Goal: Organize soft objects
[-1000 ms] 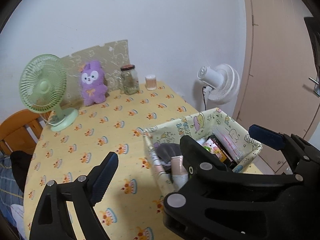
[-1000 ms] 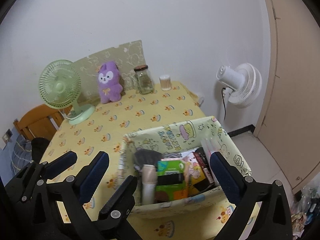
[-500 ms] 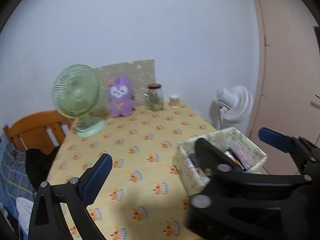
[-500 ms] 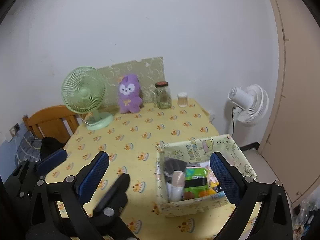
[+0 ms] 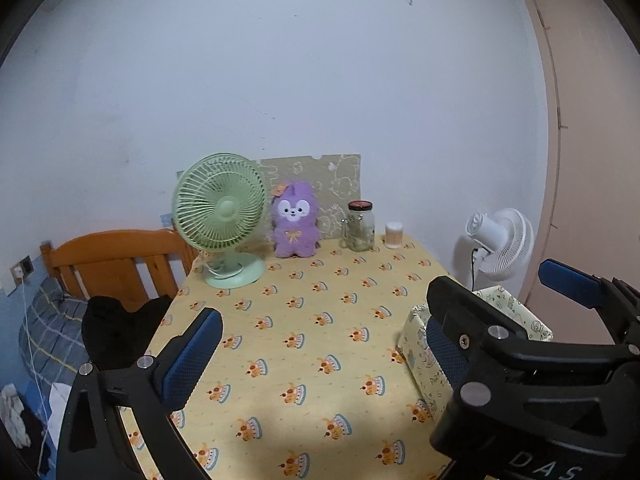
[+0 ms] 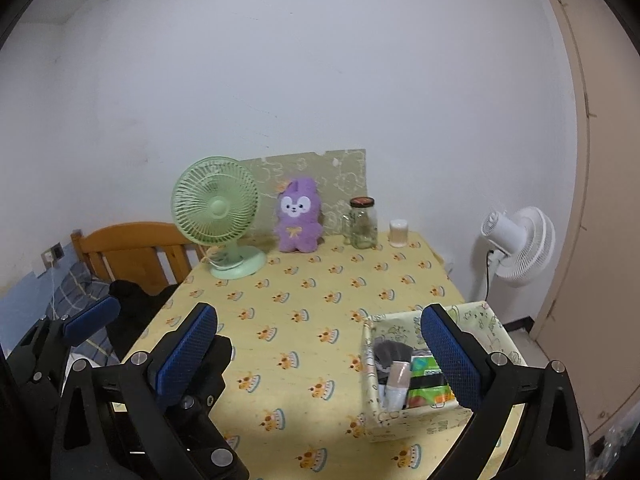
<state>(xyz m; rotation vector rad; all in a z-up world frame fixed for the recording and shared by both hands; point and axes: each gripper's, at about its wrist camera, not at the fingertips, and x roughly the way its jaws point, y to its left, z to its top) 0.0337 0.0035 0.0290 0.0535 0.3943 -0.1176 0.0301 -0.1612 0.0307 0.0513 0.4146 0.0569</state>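
Observation:
A purple plush rabbit [image 5: 295, 222] [image 6: 298, 218] sits upright at the table's far edge, against a patterned board. A patterned fabric box [image 6: 400, 420] [image 5: 416, 344] stands at the near right, holding a grey soft item [image 6: 390, 354], a tube and a green pack [image 6: 426, 366]. My left gripper [image 5: 318, 350] is open and empty, over the yellow cloth, left of the box. My right gripper [image 6: 318, 356] is also open and empty; its right finger [image 6: 448, 356] hangs in front of the box. The two grippers overlap side by side.
A green desk fan [image 5: 220, 212] stands left of the plush; a glass jar [image 5: 360, 226] and a small white container [image 5: 394, 235] stand to its right. Left of the table are a wooden headboard [image 5: 116, 256] and a black garment [image 5: 116, 328]. A white fan [image 5: 500, 242] and a door are on the right.
Both grippers have drawn back and risen from the box, which now looks smaller and lower right. The far wall, plush and fan sit nearer the middle of both views.

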